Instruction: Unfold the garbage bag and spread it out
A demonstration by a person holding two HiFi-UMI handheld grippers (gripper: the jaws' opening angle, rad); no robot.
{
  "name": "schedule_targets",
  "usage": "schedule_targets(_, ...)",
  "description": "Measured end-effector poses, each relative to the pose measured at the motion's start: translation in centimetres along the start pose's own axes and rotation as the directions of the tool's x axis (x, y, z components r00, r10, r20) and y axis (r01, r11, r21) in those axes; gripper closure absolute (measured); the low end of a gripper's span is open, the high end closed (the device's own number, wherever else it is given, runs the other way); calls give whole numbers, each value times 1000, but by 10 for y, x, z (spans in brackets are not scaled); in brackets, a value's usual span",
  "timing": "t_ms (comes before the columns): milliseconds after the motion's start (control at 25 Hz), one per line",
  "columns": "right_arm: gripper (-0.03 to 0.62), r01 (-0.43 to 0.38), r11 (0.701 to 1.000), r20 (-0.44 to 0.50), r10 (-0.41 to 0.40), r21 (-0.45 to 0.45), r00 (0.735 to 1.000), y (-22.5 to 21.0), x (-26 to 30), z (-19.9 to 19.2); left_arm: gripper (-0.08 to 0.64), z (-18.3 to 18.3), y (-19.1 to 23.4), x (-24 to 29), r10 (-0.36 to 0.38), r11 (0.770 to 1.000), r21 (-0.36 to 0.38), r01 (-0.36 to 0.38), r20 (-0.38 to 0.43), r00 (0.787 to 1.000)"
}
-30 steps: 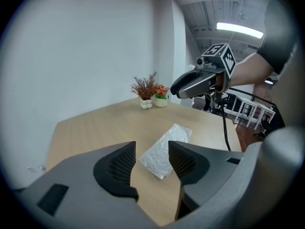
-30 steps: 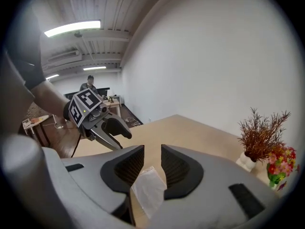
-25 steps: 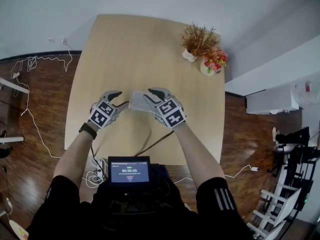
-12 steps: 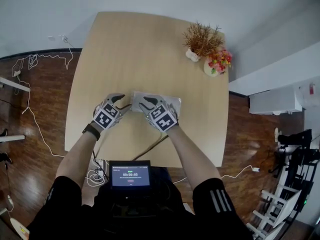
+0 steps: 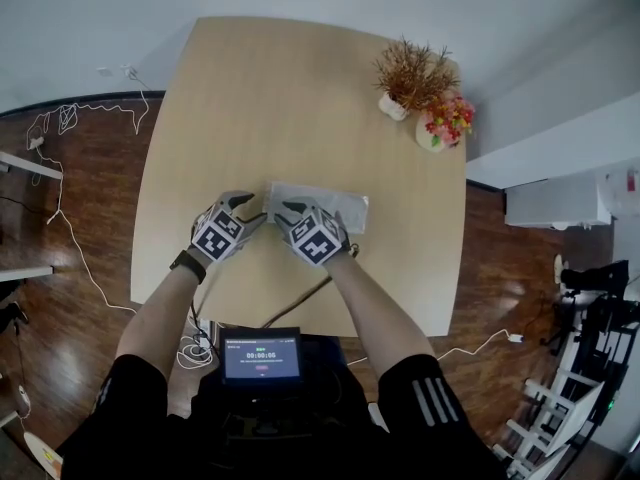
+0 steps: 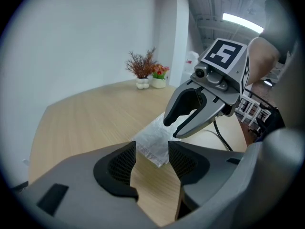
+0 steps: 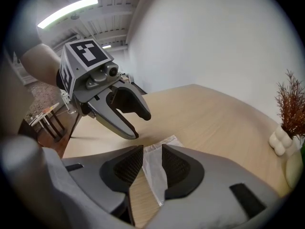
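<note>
Garbage bag (image 5: 335, 206) below two down-tilted tools (image 5: 243, 204) (image 5: 286, 209)

The left gripper (image 5: 245, 208) and the right gripper (image 5: 287, 211) are grey with black ribbed pads (image 6: 120, 162) and black-and-white marker cubes (image 5: 218, 236). The person wears black short sleeves (image 5: 125, 388), one of them white-striped, and a black wristband (image 5: 181, 262).

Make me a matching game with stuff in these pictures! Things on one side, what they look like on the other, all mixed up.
Things:
1. garbage bag
2. dried plant
3. flowers
4. screen

Looks:
A. pink and red
B. lit up
C. folded flat
D. brown

Pairs: 1-C, 2-D, 3-A, 4-B
</note>
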State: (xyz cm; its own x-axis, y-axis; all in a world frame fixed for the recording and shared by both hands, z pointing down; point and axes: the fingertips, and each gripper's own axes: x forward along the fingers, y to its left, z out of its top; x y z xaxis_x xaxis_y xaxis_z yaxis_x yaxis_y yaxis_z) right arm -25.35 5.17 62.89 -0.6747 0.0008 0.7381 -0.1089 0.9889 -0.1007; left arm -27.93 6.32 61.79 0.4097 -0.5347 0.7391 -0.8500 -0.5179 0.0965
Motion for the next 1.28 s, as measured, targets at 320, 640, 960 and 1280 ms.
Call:
schedule_targets(320,445,-21,1000,-67,20,-9,998,5,27,-20,337,-12,1,11,-5,1000,-12,5,-32,999)
schedule_targets(640,445,-20,999,-132,14,-45,991,4,47,-35,337,-23,4,28,26,999,24,-25,-77,997)
schedule_targets(960,445,-14,999,-166,5,-50,986,5,57,-42,337,-33,11,39,74,994,91,-62,-137,988)
schedule_targets(1280,445,-13,999,-174,5,-48,985,5,60,-42,337,-44,14,51,99,985,162,-65,-210,973)
